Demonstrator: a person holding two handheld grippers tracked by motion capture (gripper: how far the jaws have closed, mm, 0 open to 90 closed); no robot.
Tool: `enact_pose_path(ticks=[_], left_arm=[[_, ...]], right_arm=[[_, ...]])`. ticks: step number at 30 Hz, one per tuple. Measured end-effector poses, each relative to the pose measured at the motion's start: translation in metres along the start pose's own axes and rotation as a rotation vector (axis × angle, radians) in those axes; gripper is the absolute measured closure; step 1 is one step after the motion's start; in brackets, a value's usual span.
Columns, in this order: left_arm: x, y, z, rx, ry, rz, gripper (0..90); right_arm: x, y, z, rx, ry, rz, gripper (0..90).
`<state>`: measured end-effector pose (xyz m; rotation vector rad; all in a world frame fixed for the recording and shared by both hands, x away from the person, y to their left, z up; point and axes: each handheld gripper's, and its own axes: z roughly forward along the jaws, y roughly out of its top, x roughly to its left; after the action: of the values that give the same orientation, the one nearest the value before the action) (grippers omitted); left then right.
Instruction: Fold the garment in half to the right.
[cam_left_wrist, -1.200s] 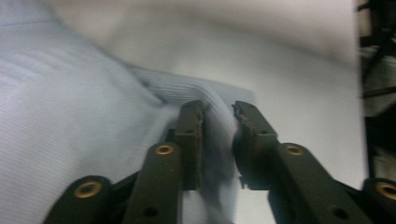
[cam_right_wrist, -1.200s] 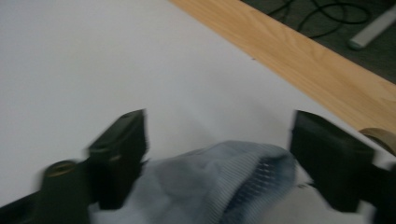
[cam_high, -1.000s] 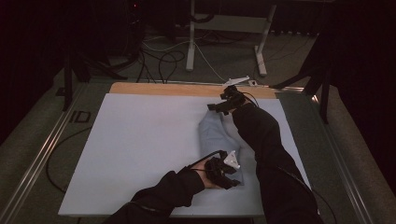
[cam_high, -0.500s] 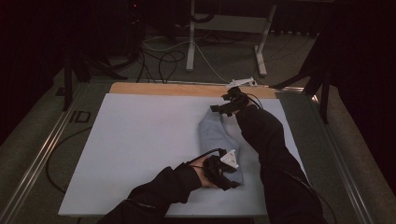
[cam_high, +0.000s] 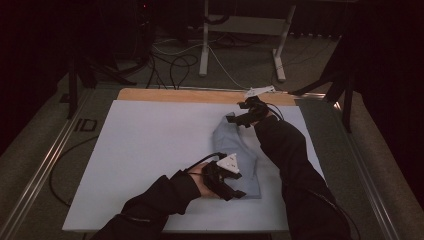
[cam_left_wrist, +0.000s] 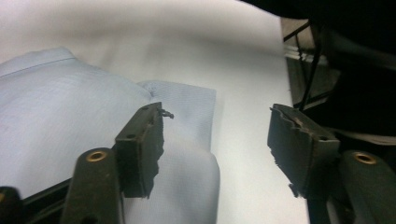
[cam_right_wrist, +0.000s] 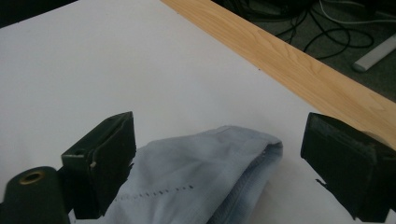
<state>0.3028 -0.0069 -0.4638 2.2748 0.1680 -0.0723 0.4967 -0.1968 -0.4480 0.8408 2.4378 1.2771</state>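
Over the blue cloth (cam_high: 235, 150), both claws wide open, empty.

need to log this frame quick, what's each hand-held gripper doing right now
Left hand-held gripper: open, holding nothing, over the near end of the light blue garment.
Right hand-held gripper: open, holding nothing, over its far end.

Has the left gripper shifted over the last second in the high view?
Yes, slightly. The left gripper has crept toward the table's near edge and a bit to the right, now at the near corner of the light blue cloth.
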Motion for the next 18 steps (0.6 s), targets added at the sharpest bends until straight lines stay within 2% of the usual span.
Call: enact_pose_path(ticks=[1,2,5,7,11,14,18], left_arm=[[0.0,-0.003,-0.004,-0.004,-0.015,0.007,33.6],[0.001,-0.005,-0.008,-0.005,-0.014,0.017,29.7],[0.002,-0.014,-0.018,-0.03,-0.033,0.003,27.1],[0.002,-0.018,-0.025,-0.044,-0.044,0.012,24.2],[0.001,-0.028,-0.037,-0.068,-0.036,0.027,18.6],[0.003,-0.037,-0.043,-0.056,-0.047,0.017,16.7],[0.003,-0.049,-0.049,-0.036,-0.029,0.021,12.8]], right_arm=[[0.001,-0.001,-0.001,0.005,0.0,-0.007,10.0],[0.002,-0.001,-0.003,0.005,-0.001,-0.007,10.0],[0.004,-0.003,-0.007,0.005,-0.001,-0.018,10.0],[0.005,-0.004,-0.009,0.006,-0.003,-0.027,10.0],[0.008,-0.007,-0.013,0.003,-0.001,-0.025,10.0],[0.01,-0.008,-0.014,0.007,-0.002,-0.027,9.9],[0.01,-0.01,-0.015,0.01,-0.001,-0.026,10.0]])
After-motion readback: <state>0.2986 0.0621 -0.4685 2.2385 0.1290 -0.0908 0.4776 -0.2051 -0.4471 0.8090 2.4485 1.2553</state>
